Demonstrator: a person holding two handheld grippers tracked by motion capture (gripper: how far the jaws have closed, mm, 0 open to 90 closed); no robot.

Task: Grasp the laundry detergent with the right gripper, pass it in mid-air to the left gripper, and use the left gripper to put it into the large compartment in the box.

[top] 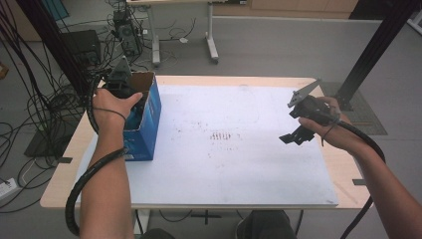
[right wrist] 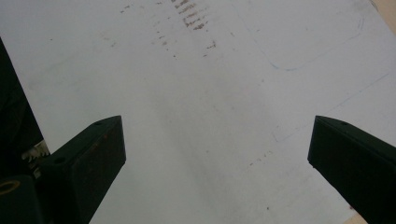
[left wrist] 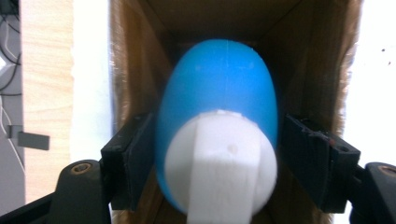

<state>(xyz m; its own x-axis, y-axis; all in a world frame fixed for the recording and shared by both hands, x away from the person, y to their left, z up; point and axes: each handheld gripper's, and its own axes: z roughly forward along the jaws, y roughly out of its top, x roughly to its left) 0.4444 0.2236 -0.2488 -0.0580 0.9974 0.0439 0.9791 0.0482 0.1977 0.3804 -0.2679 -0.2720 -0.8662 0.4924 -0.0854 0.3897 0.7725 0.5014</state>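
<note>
While the left gripper [left wrist: 219,154] reaches down into the blue cardboard box [top: 144,124] at the table's nine o'clock edge, its jaws flank a blue-and-white egg-shaped toy [left wrist: 217,121] without visibly pressing, so the drop looks nearly finished. At three o'clock the right gripper [top: 298,130] hovers wide apart and empty over the white mat [top: 234,149].
</note>
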